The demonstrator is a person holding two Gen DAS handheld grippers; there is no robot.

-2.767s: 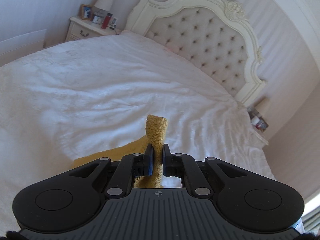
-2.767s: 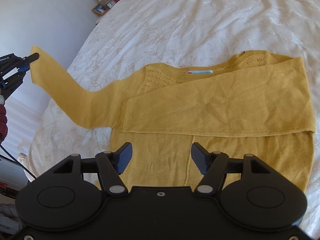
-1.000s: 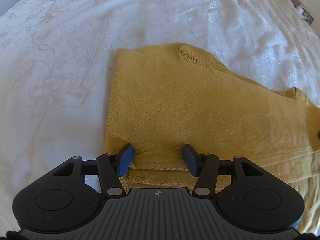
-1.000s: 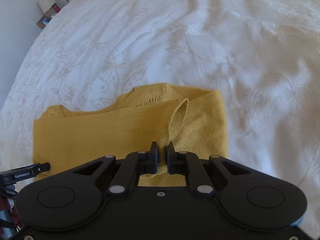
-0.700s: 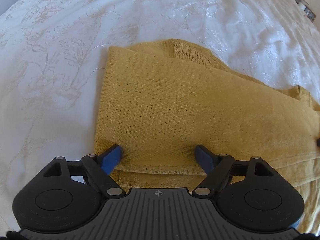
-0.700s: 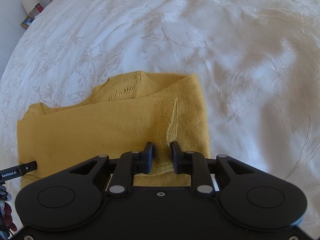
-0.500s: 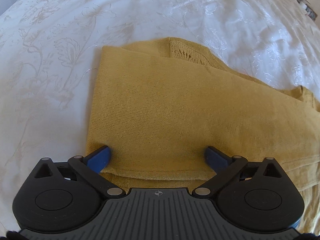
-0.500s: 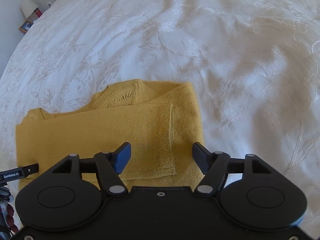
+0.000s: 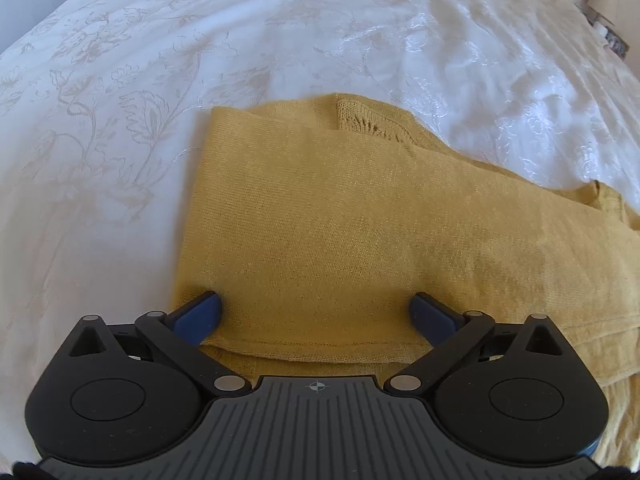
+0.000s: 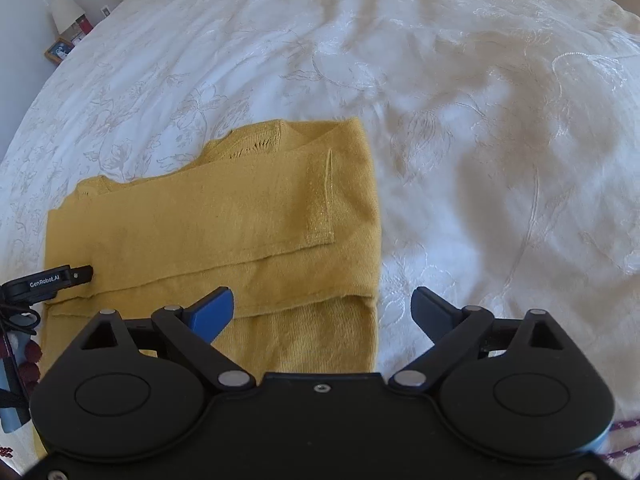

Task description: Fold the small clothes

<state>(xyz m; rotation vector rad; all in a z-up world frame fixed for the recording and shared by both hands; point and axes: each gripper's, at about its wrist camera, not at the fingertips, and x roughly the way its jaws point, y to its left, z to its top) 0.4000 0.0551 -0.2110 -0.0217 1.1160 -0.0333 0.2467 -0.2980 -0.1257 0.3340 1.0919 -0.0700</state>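
Yellow sweater (image 10: 224,220) lies flat on the bed (image 10: 480,160), both sleeves folded across the body, cuff (image 10: 320,200) near its right edge. Left gripper (image 9: 316,312) spread wide over the sweater's left end, pinching nothing. Right gripper (image 10: 322,306) jaws opening above the right hem edge, nothing pressed between them. Lamp (image 10: 68,10) and picture frame (image 10: 60,50) beyond the bed's far corner.

bedspread (image 10: 480,120): white, embroidered | lamp (image 10: 66,10) | picture frame (image 10: 60,51)
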